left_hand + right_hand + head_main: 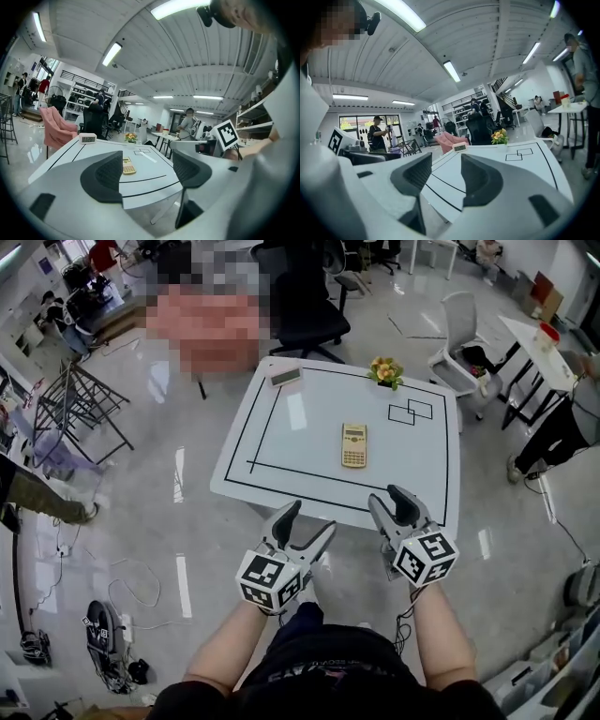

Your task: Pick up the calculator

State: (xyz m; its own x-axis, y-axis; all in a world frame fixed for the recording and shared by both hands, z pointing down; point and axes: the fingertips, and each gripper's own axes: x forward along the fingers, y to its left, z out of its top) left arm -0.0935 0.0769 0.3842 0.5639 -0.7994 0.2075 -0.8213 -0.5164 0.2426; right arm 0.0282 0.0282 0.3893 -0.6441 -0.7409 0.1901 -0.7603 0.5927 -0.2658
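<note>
Calculator (pixel 353 445) gold-yellow, flat on white table (pixel 309 427), untouched.

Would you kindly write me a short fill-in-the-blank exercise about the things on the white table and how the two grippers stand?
1. The left gripper and the right gripper both have their jaws ____.
2. The calculator lies flat on the table, touched by ____ gripper.
3. In the head view, the small clock stands at the table's far ____ corner.

Missing words: open; neither; left.
</note>
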